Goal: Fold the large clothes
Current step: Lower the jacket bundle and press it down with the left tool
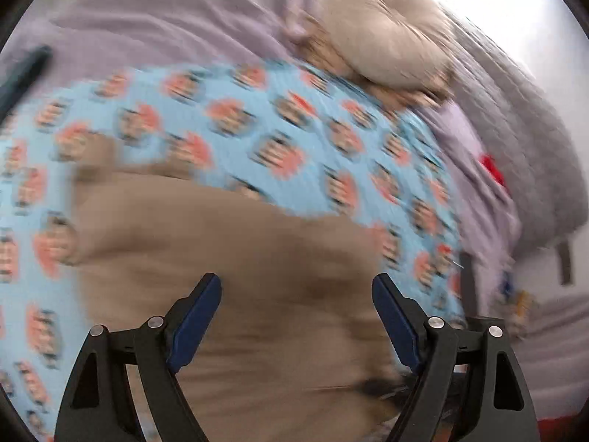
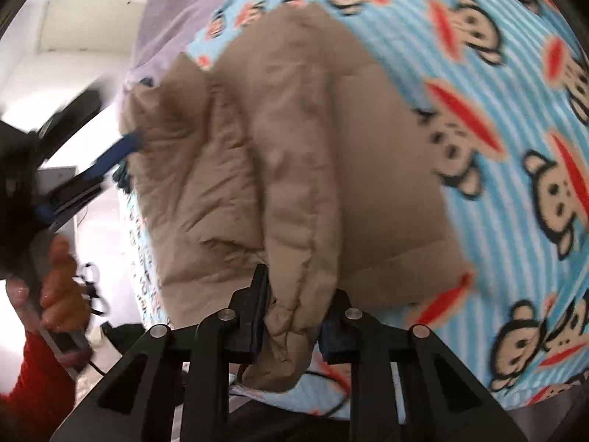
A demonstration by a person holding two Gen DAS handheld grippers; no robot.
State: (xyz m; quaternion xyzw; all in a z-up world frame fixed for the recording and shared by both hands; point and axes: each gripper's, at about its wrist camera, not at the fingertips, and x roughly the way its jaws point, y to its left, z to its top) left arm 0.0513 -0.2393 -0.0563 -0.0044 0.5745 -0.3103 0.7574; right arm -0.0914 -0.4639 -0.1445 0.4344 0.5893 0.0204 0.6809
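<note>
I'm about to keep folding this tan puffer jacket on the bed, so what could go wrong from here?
1. The right gripper pinches only a narrow bunched fold of the tan jacket; slick, puffy fabric could slip out when pulled.
2. The left gripper is open above the jacket, holding nothing, so that side may sag or unfold.
3. The jacket lies near the edge of the monkey-print blanket; dragging could pull it off the bed.

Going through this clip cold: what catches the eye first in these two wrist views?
A tan puffer jacket lies partly folded on a loud blue blanket with a cartoon monkey print. The right gripper is shut on a bunched end of the jacket, while the left gripper hangs open above it. A beige cushion sits at the far end of the bed.
</note>
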